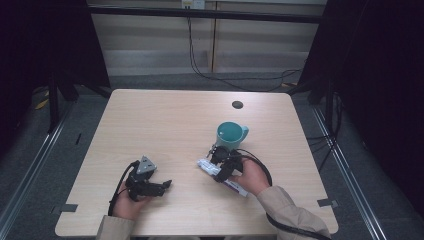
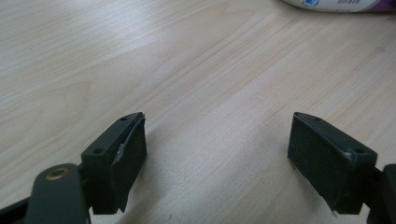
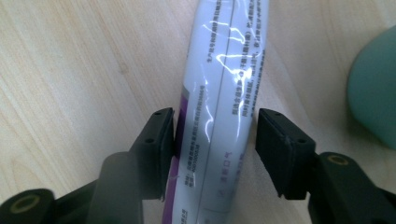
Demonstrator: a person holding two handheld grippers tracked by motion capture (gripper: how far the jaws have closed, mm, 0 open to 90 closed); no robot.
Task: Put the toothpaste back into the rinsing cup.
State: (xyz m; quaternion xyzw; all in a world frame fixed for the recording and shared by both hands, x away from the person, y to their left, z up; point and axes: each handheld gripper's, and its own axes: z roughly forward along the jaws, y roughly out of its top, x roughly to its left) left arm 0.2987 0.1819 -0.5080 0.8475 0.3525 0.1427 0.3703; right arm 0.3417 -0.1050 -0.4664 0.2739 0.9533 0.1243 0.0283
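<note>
A white and purple plastic packet (image 3: 224,70) lies flat on the wooden table (image 1: 165,120), just in front of a teal mug (image 1: 231,135). My right gripper (image 3: 215,140) sits low over the packet's middle, a jaw pressed against each long side, so it is shut on the packet. In the high view the packet's ends (image 1: 206,164) stick out on either side of the right gripper (image 1: 220,167). My left gripper (image 1: 167,185) rests near the table's front left, pointing right, open with bare wood between its jaws (image 2: 217,154). The packet's edge (image 2: 336,3) shows far ahead of it.
The mug (image 3: 373,88) stands close beside the packet, at the right in the right gripper view. A dark round grommet (image 1: 237,104) sits near the table's far edge. Cables hang at the back wall, and dark stands flank the table.
</note>
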